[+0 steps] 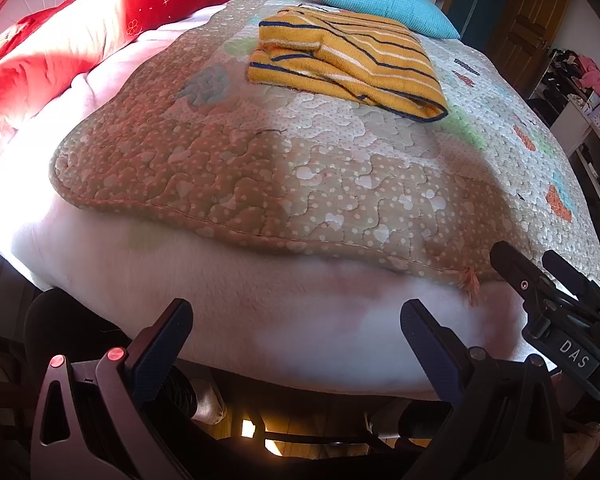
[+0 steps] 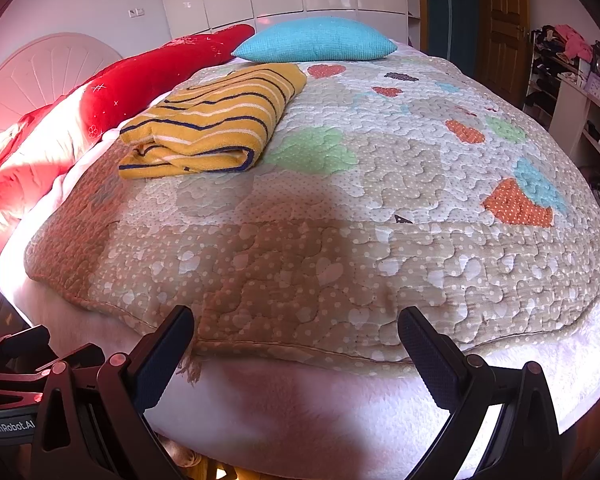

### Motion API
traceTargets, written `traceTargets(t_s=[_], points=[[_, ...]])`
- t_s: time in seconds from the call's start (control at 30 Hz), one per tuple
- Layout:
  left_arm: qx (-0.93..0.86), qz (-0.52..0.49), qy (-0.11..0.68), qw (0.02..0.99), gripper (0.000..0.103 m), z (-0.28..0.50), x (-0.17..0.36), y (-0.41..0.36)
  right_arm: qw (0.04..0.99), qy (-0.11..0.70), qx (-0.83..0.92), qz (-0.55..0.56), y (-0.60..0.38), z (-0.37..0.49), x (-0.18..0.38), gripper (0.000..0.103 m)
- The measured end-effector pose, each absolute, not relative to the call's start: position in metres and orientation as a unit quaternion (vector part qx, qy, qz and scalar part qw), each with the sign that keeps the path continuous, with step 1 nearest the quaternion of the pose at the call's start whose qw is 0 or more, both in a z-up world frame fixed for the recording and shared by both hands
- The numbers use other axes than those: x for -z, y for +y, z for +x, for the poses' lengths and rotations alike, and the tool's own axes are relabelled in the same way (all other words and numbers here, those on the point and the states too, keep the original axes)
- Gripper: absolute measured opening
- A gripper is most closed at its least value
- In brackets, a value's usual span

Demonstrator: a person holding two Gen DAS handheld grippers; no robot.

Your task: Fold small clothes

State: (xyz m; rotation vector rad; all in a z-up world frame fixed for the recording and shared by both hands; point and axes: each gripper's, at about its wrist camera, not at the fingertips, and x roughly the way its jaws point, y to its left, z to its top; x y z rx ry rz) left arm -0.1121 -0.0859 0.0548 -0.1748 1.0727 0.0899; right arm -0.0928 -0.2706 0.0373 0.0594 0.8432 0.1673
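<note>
A yellow garment with navy and white stripes [image 1: 348, 60] lies folded in a compact stack on the quilted bedspread [image 1: 300, 168], far from both grippers. It also shows in the right wrist view [image 2: 216, 120], at the far left of the quilt [image 2: 380, 200]. My left gripper [image 1: 296, 320] is open and empty, held at the near edge of the bed over the white blanket. My right gripper [image 2: 296, 328] is open and empty at the quilt's near hem. The right gripper [image 1: 540, 280] shows at the lower right of the left wrist view.
A turquoise cushion [image 2: 316, 40] and red pillows [image 2: 148, 80] lie at the head of the bed. A white blanket [image 1: 260, 312] hangs below the quilt. Shelves with clutter [image 2: 572, 72] and a wooden door [image 2: 500, 20] stand to the right.
</note>
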Motion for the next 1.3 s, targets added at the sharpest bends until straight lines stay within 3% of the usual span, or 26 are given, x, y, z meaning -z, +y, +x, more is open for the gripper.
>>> traceTargets(t_s=[0.73, 1.3], points=[[-0.054, -0.064, 0.5, 0.862, 0.103, -0.105, -0.05, -0.075, 0.916, 0.393, -0.079, -0.007, -0.266, -0.081, -0.043, 0.103], [-0.067, -0.04, 0.449, 0.89, 0.103, -0.014, -0.07, -0.039, 0.93, 0.361, -0.065, -0.022, -0.262, 0.002, -0.065, 0.103]])
